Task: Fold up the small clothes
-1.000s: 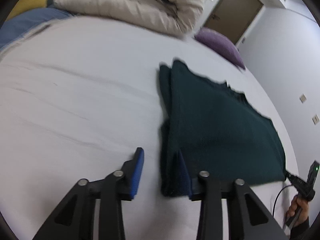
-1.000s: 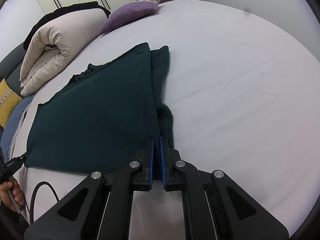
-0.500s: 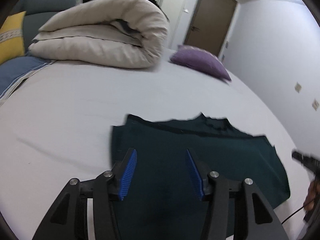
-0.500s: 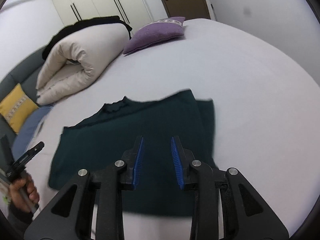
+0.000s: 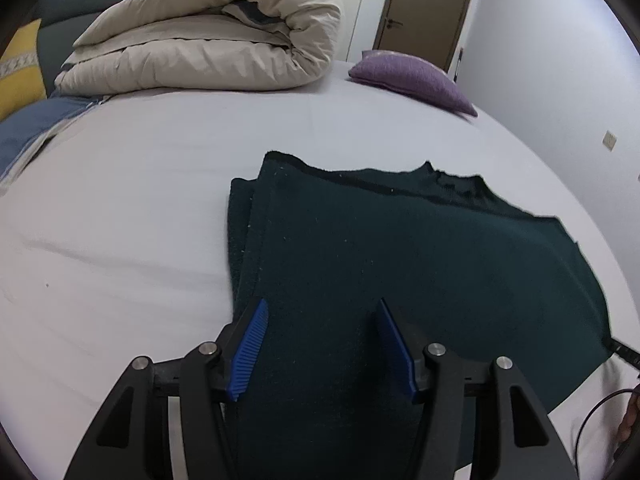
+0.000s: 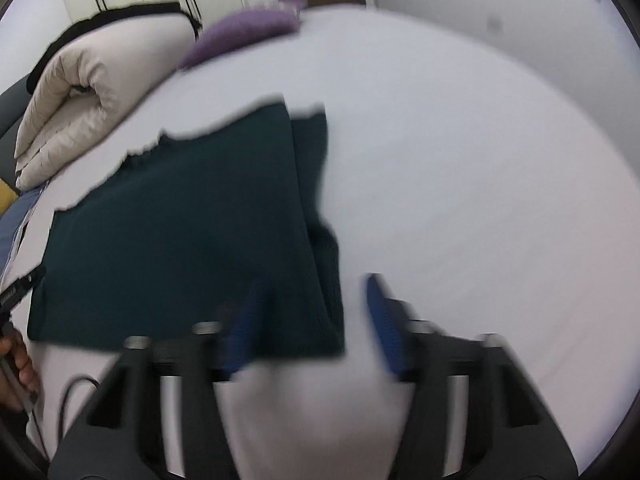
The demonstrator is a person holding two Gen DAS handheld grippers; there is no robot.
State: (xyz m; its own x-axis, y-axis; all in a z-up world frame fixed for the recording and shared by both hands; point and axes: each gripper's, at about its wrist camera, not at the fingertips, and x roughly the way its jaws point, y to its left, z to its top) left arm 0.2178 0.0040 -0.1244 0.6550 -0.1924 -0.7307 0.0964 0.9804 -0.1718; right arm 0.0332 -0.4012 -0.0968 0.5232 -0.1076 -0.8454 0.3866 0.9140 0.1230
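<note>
A dark green knit garment (image 5: 420, 264) lies flat on the white bed, one side folded in so a narrow strip shows along its edge. My left gripper (image 5: 320, 344) is open and empty, hovering over the garment's near left part. In the blurred right wrist view the garment (image 6: 192, 220) fills the left half. My right gripper (image 6: 316, 320) is open and empty above the garment's near right corner, its right finger over bare sheet.
A rolled beige duvet (image 5: 212, 36) and a purple pillow (image 5: 412, 76) lie at the bed's far side, with a yellow cushion (image 5: 20, 68) at the left. The white sheet (image 6: 480, 200) stretches to the right. A hand with a cable (image 6: 16, 364) shows at the left.
My right gripper let go of the garment's edge and opened wide. Both grippers lifted and pulled back, then came lower over the garment. The left gripper stayed open.
</note>
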